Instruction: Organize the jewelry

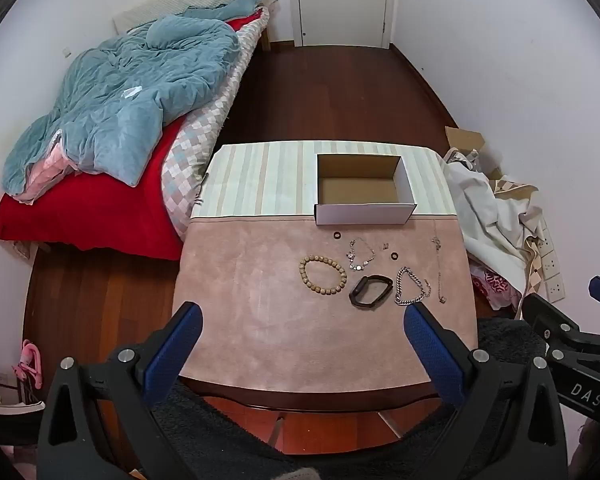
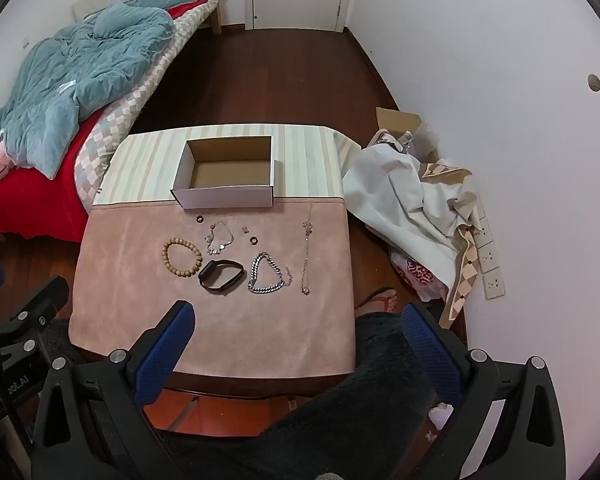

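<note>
An open, empty cardboard box [image 1: 364, 190] [image 2: 228, 180] stands at the far side of a small table. In front of it on the pink cloth [image 1: 260, 300] lie a wooden bead bracelet [image 1: 322, 275] [image 2: 182, 259], a black band [image 1: 371, 291] [image 2: 221, 275], a thick silver chain [image 1: 411, 292] [image 2: 265, 274], a thin charm bracelet [image 1: 360, 255] [image 2: 219, 237], a long thin chain [image 1: 439, 270] [image 2: 307, 256] and two small black rings [image 1: 336, 235] [image 1: 394, 256]. My left gripper [image 1: 304, 316] and right gripper [image 2: 296, 316] are both open and empty, held above the table's near edge.
A bed with a blue quilt [image 1: 120, 100] and red sheet stands to the left. A heap of white cloth and cardboard [image 2: 412, 200] lies right of the table by the wall sockets. A foot in a red sandal [image 2: 378, 298] rests on the floor at the right.
</note>
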The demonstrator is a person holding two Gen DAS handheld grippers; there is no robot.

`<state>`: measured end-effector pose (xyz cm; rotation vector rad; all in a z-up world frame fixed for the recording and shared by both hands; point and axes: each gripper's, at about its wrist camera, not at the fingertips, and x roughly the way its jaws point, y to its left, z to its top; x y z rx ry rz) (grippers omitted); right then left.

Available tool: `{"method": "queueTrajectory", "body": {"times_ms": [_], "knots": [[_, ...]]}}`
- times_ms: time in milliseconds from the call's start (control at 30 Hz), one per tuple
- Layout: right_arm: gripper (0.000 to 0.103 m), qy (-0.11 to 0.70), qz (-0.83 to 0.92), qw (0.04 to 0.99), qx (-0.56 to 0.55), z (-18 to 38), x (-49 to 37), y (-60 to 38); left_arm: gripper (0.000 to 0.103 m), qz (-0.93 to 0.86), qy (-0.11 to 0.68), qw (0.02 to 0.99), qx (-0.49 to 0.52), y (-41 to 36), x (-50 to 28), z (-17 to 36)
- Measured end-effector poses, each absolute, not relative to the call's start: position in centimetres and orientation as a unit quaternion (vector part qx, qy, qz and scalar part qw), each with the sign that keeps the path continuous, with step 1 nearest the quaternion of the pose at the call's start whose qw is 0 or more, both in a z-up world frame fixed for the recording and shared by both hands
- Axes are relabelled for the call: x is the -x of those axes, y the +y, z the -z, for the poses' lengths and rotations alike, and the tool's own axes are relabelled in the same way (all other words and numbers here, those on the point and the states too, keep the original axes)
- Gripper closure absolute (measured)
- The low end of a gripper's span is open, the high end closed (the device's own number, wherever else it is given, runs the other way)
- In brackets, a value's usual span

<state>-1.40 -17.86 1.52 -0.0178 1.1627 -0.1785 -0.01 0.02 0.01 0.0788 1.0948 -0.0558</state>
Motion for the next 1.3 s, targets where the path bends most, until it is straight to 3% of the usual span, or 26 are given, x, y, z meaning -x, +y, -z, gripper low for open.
{"method": "queueTrajectory", "body": {"times_ms": [1300], "knots": [[0.0,0.544,0.087,0.835,0.01,-1.8,1.8,-17.7,0.0,0.028,0.516,0.855,-0.038,-0.5,0.0,-0.7]]}}
